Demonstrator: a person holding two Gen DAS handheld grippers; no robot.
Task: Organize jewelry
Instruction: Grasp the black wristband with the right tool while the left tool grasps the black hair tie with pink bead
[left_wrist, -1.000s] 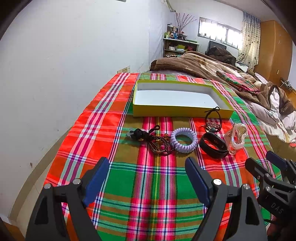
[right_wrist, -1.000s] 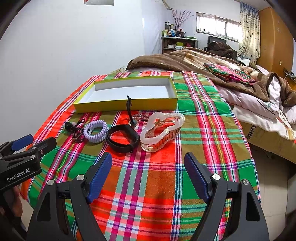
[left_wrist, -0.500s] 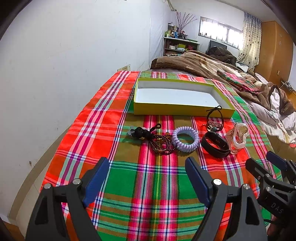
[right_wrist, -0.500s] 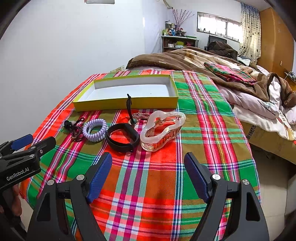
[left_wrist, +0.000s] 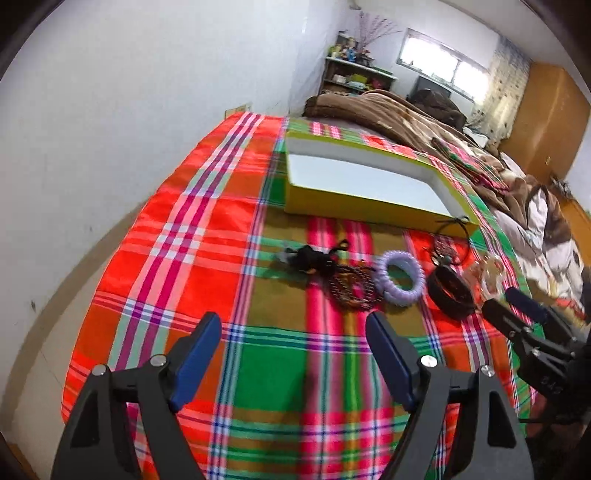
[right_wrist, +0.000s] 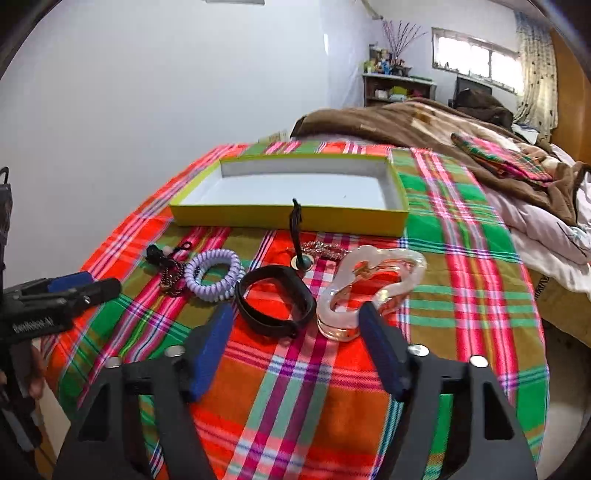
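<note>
A row of jewelry lies on the plaid cloth in front of an empty yellow box (right_wrist: 229, 216): a black bow tie (left_wrist: 310, 258), a dark beaded bracelet (left_wrist: 351, 288), a lilac spiral hair tie (right_wrist: 214, 277), a black band (right_wrist: 275, 299), a corded pendant (right_wrist: 301, 258) and a clear hair claw (right_wrist: 369, 280). My right gripper (right_wrist: 295, 314) hovers low over the black band, its jaws closing; the band lies between the tips and the pads touch nothing. My left gripper (left_wrist: 293, 350) is open, short of the beaded bracelet, with only cloth between its fingers.
The plaid cloth (left_wrist: 184, 240) ends close to a white wall on the left. A rumpled brown blanket (right_wrist: 424, 122) and bedding lie behind and right of the box. A shelf and a window stand far back. The left gripper (right_wrist: 85, 286) shows at the right view's left edge.
Both grippers have moved forward and tipped down toward the row of jewelry. The right jaws have narrowed; the left jaws stay as wide as before.
</note>
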